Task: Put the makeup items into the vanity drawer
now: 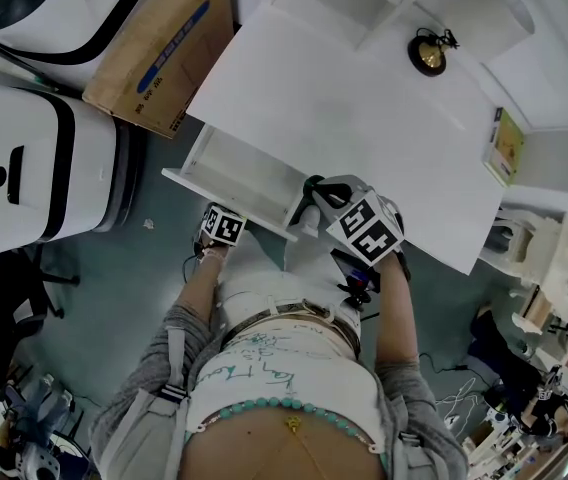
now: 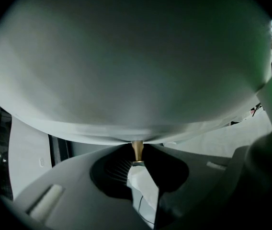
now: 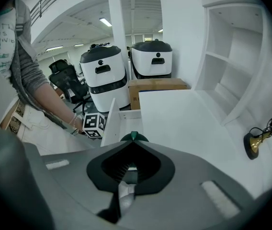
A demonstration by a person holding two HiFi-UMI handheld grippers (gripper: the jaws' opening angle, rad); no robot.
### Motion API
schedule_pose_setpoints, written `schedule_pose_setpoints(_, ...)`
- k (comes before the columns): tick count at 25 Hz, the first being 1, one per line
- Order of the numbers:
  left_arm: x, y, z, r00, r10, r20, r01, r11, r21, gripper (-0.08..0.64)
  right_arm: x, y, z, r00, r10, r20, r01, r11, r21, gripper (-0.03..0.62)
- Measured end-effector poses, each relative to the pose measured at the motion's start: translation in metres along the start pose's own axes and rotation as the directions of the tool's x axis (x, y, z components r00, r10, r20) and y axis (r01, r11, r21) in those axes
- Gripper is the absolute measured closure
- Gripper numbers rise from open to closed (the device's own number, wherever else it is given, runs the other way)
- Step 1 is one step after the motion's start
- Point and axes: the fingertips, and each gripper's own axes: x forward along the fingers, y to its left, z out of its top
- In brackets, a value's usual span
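- Drawer [image 1: 232, 168] on the white vanity stands pulled open, under the left front edge of the worktop [image 1: 364, 118]
- left gripper [image 2: 137, 164] has its jaws pinched together on the little gold knob [image 2: 137, 150] on the drawer front
- right gripper [image 3: 133, 145] has its jaws clamped on a small dark green item [image 3: 134, 137], only the top pokes out, so can't tell what it is
- that green item sits at the drawer's right end, just by the worktop edge
- gold thing with a black cord [image 1: 427, 53] lies far back on the worktop
- cardboard box [image 1: 159, 48] sits on the floor to the left
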Motion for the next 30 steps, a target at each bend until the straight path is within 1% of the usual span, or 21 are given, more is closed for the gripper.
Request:
schedule_pose_setpoints(13, 0.000, 0.000, 0.000, 1.000, -0.005, -0.003, 0.005, 1.000, -0.002, 0.482, 0.024, 0.003, 0.002, 0.999, 0.047, -0.012, -0.047, 0.998, -0.036, 0.563)
schedule_pose_setpoints(20, 0.000, -0.002, 0.000, 1.000, -0.025, -0.002, 0.025, 1.000, -0.008, 0.480, 0.043, 0.011, 0.000, 0.995, 0.092, -0.031, -0.094, 0.994, -0.061, 0.563)
schedule_pose_setpoints(25, -0.003, -0.003, 0.001, 1.000, -0.028, -0.003, 0.028, 1.000, -0.007, 0.449, 0.057, 0.021, -0.003, 0.990, 0.135, -0.047, -0.138, 0.988, -0.069, 0.563)
schedule_pose_setpoints(30, -0.008, -0.005, -0.001, 1.000, -0.024, -0.002, 0.024, 1.000, 0.000, 0.423, 0.065, 0.028, -0.004, 0.988, 0.144, -0.055, -0.148, 0.987, -0.068, 0.563)
